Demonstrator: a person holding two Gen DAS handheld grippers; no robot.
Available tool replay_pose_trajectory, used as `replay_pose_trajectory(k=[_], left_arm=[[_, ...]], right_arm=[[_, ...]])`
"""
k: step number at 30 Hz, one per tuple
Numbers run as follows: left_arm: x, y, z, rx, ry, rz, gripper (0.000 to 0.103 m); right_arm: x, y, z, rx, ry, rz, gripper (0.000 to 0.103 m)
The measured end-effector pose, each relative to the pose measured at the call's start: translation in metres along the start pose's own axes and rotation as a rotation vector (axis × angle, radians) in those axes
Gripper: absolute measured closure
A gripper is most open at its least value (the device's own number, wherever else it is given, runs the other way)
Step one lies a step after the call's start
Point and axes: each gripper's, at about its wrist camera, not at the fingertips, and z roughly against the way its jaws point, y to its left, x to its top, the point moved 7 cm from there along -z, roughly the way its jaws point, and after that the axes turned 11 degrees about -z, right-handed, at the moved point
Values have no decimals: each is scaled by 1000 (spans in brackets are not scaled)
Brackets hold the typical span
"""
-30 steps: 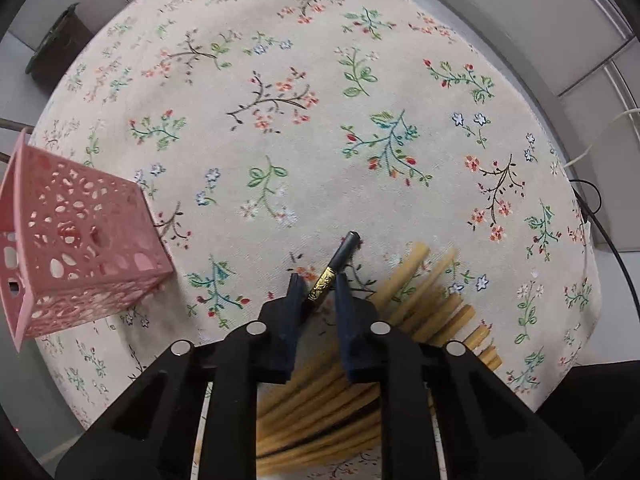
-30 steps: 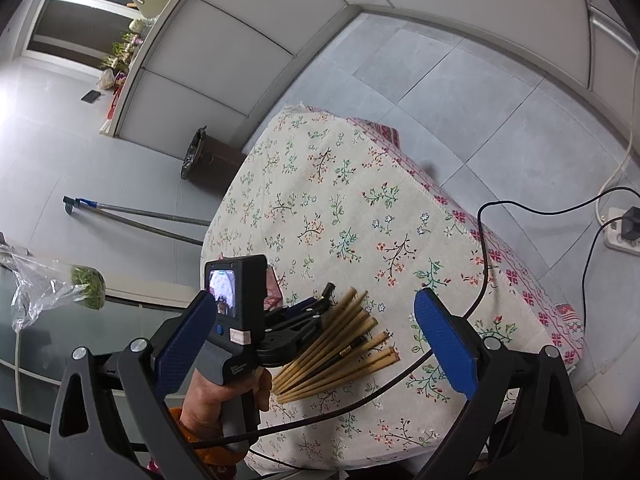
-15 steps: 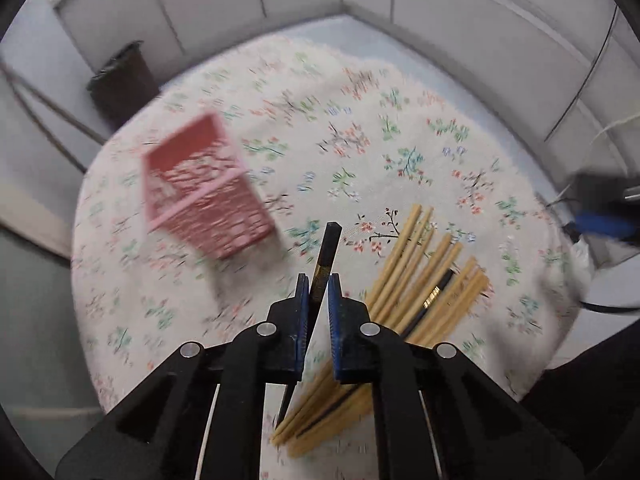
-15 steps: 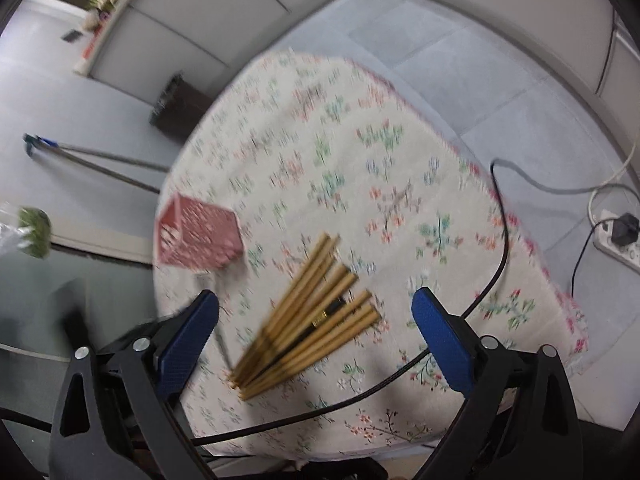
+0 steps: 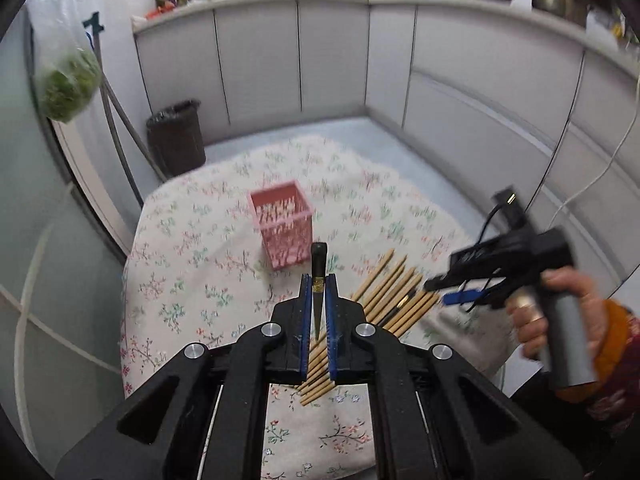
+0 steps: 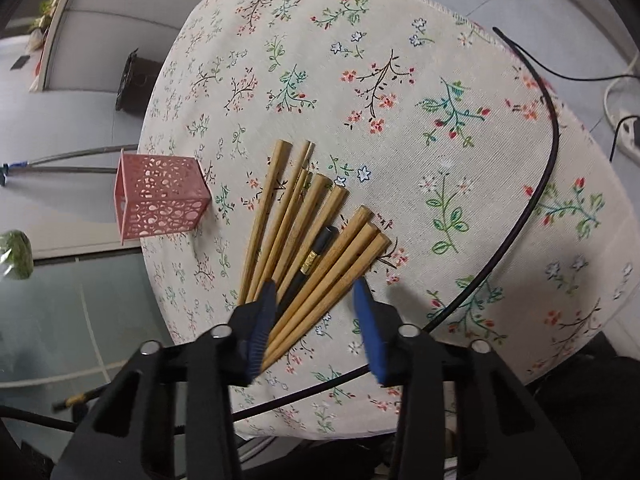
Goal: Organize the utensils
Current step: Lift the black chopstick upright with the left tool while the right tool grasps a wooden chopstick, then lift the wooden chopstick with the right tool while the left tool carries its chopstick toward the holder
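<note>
My left gripper [image 5: 319, 286] is shut on a black chopstick [image 5: 319, 264] with a gold band and holds it in the air, its tip pointing toward the pink perforated basket [image 5: 282, 232]. That basket [image 6: 160, 196] stands upright near the table's left edge. Several wooden chopsticks [image 6: 304, 232] lie fanned on the floral cloth with a second black chopstick [image 6: 316, 252] among them. My right gripper [image 6: 316, 300] hangs low over the near ends of that fan. Its jaws are closing, with several sticks between them, and the pads are not pressing. In the left wrist view a hand holds the right gripper [image 5: 440, 292] beside the wooden chopsticks [image 5: 392, 292].
A black cable [image 6: 536, 200] curves over the right side of the floral tablecloth [image 6: 400, 60] and down its near edge. A dark bin [image 5: 176, 140] stands on the floor beyond the table. A bag of greens [image 5: 66, 88] hangs at the left. A power strip [image 6: 624, 128] lies on the floor at the right.
My left gripper has risen from the pile with the black chopstick and tipped up toward the basket. My right gripper has dropped to the fanned chopsticks and its jaws have narrowed.
</note>
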Motion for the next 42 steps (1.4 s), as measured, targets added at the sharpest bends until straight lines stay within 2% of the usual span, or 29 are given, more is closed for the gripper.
replay_pose_trajectory(k=[6, 11, 14, 16, 22, 26, 31, 35, 42], left_arm=[[5, 11, 17, -12, -61, 34, 97], [6, 18, 21, -20, -84, 61, 97], [8, 21, 26, -29, -106, 72, 97], [10, 23, 29, -34, -117, 80, 97], [11, 26, 36, -39, -137, 96, 97], [12, 29, 40, -30, -145, 106, 97], [10, 35, 43, -13, -149, 129, 97], [10, 39, 44, 2, -152, 145, 97], [15, 43, 44, 24, -166, 200, 97]], right_arm=[[1, -11, -6, -80, -30, -62, 73], [7, -17, -15, -148, -55, -104, 74], [12, -19, -21, -211, -67, -117, 82], [14, -20, -26, -226, -64, -130, 83], [22, -9, -34, -262, -91, -132, 84], [24, 2, -41, -307, -125, -89, 89], [26, 7, -41, -219, -164, -52, 94], [18, 16, -21, -122, -222, 24, 95], [-7, 47, 67, 24, -431, 235, 95]])
